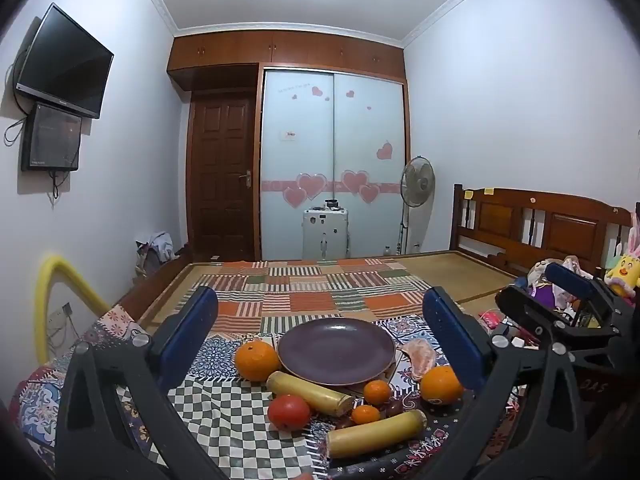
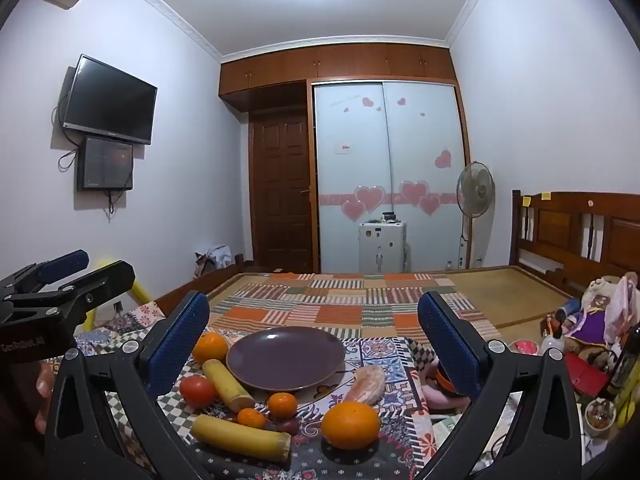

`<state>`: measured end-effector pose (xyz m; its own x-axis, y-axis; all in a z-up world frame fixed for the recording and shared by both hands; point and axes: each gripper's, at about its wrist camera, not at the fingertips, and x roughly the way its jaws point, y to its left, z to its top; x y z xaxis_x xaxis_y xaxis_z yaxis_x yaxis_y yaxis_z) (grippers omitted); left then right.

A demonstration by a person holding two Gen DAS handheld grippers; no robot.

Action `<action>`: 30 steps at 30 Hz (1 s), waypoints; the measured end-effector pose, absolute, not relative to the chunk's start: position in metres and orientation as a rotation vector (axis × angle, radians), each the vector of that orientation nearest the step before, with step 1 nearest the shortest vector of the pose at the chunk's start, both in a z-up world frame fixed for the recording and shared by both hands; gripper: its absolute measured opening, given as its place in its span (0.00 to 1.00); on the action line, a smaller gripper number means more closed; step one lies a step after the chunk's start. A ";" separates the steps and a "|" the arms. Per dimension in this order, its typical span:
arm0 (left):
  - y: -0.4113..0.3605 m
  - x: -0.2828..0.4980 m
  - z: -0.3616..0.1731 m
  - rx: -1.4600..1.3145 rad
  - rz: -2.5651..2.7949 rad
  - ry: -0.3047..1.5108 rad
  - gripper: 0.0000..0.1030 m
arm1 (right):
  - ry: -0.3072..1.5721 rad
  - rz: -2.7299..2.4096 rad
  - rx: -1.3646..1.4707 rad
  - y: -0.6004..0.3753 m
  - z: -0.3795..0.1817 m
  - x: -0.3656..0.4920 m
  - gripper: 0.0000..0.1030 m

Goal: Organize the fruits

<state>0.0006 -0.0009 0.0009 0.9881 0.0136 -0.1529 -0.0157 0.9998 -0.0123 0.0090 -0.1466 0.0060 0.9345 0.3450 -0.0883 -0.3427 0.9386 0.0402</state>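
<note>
An empty dark purple plate [image 1: 336, 350] [image 2: 285, 358] sits on a patterned cloth on the bed. Around its near side lie two big oranges [image 1: 256, 361] [image 1: 441, 385], two small mandarins [image 1: 377, 392] [image 1: 365, 415], a red tomato [image 1: 289, 412], two yellow sugarcane pieces [image 1: 310, 393] [image 1: 376, 433] and a peeled pale fruit [image 1: 418, 356]. In the right wrist view the near orange [image 2: 351, 425] and a sugarcane piece [image 2: 241, 437] lie closest. My left gripper [image 1: 320, 336] and right gripper [image 2: 314, 334] are both open and empty, hovering before the fruit.
Soft toys and clutter [image 2: 600, 320] crowd the right side of the bed. A wooden headboard [image 1: 540, 224] stands at the right. A fan [image 1: 418, 182] and white case [image 1: 324, 232] stand by the wardrobe. A yellow tube [image 1: 52, 300] curves at the left.
</note>
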 end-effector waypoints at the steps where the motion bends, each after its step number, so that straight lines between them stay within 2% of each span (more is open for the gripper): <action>1: -0.001 0.001 0.001 -0.010 0.013 0.152 1.00 | 0.097 0.355 0.022 -0.147 0.006 0.009 1.00; 30: -0.005 -0.008 0.005 -0.013 -0.030 0.123 1.00 | 0.077 0.351 0.028 -0.149 0.009 0.004 1.00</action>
<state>-0.0078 -0.0049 0.0050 0.9920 -0.0303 -0.1226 0.0287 0.9995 -0.0152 0.0037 -0.1492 0.0089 0.9361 0.3448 -0.0702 -0.3426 0.9386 0.0411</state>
